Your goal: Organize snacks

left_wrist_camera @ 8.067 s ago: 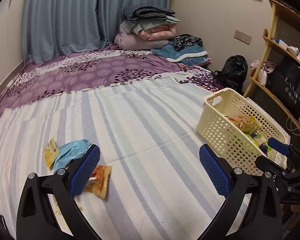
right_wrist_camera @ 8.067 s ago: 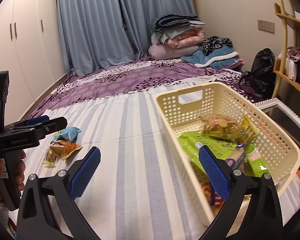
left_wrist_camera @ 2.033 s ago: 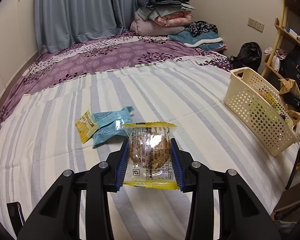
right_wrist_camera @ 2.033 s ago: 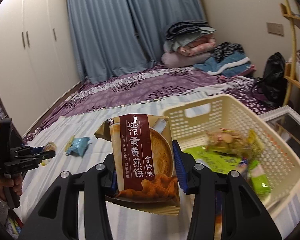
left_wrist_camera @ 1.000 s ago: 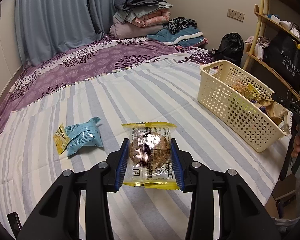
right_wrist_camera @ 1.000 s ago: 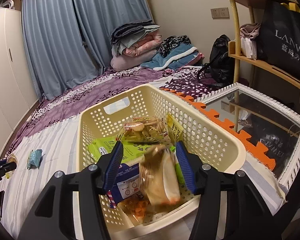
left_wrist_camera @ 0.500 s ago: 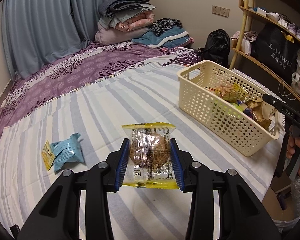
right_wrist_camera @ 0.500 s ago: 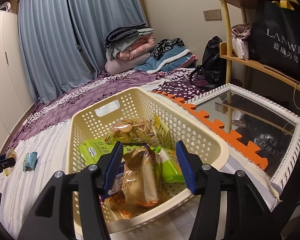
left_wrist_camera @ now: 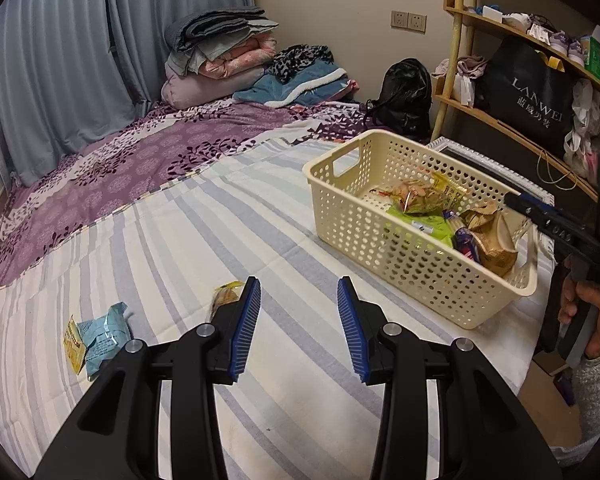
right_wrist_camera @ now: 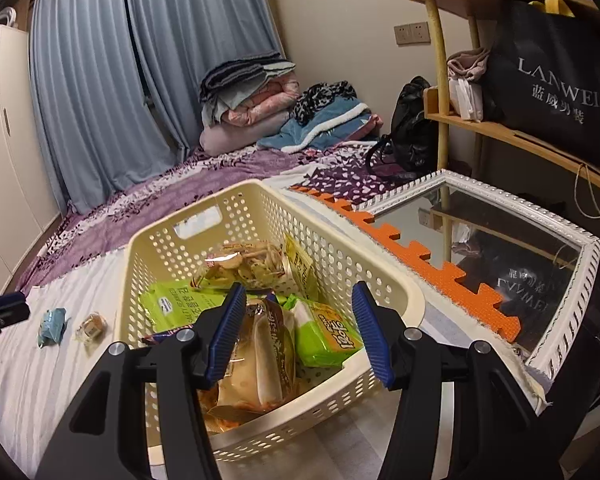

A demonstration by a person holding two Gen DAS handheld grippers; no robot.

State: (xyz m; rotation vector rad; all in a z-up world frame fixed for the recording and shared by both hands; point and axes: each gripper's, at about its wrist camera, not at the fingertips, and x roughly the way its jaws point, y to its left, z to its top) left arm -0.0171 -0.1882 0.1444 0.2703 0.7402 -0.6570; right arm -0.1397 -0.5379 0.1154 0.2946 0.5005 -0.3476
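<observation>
A cream perforated basket (left_wrist_camera: 356,216) (right_wrist_camera: 404,304) holds several snack packs on the striped bed. My left gripper (left_wrist_camera: 298,322) is open and empty above the sheet. The clear yellow-edged cookie pack (left_wrist_camera: 225,297) lies on the sheet just behind its left finger, also seen in the right wrist view (right_wrist_camera: 92,326). A light blue snack pack (left_wrist_camera: 100,334) (right_wrist_camera: 52,326) lies further left. My right gripper (right_wrist_camera: 298,332) is open over the basket's near end, above a brown snack bag (right_wrist_camera: 260,356). The right gripper also shows in the left wrist view (left_wrist_camera: 556,228).
A white-framed mirror (right_wrist_camera: 500,248) and orange foam mat (right_wrist_camera: 420,264) lie right of the basket. A wooden shelf with a black bag (right_wrist_camera: 552,76) stands at right. Folded bedding (left_wrist_camera: 228,56) is piled at the bed's far end. The bed's near edge runs by the basket.
My left gripper has opened and the cookie pack has dropped onto the sheet. My right gripper stays open over the basket with the brown bag lying below it.
</observation>
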